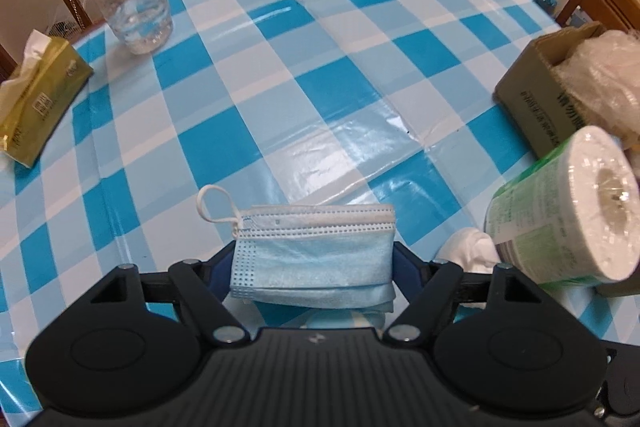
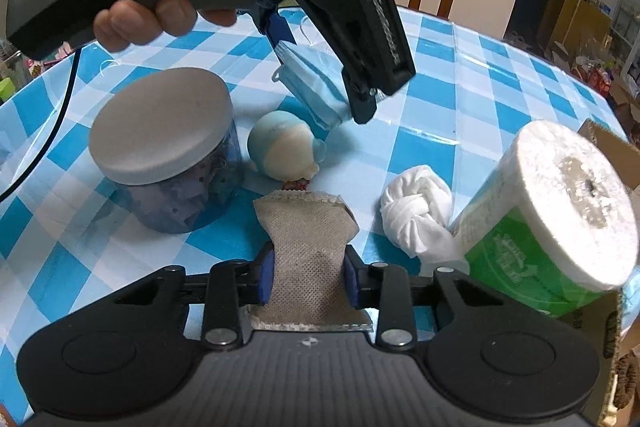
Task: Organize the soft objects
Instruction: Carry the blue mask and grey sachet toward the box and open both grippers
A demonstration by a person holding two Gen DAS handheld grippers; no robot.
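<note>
over checkered tablecloth (image 1: 280, 75): mask (image 1: 312, 259) between left jaws; pouch (image 2: 308, 259) between right

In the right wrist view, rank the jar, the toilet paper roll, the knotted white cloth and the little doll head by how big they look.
1. Toilet paper roll and jar: alike, and the roll sits nearer the camera.
2. Knotted white cloth.
3. Doll head.

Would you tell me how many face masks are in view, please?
1: the mask is clamped in the left gripper, held above the table. Others may be hidden in the box.
</note>
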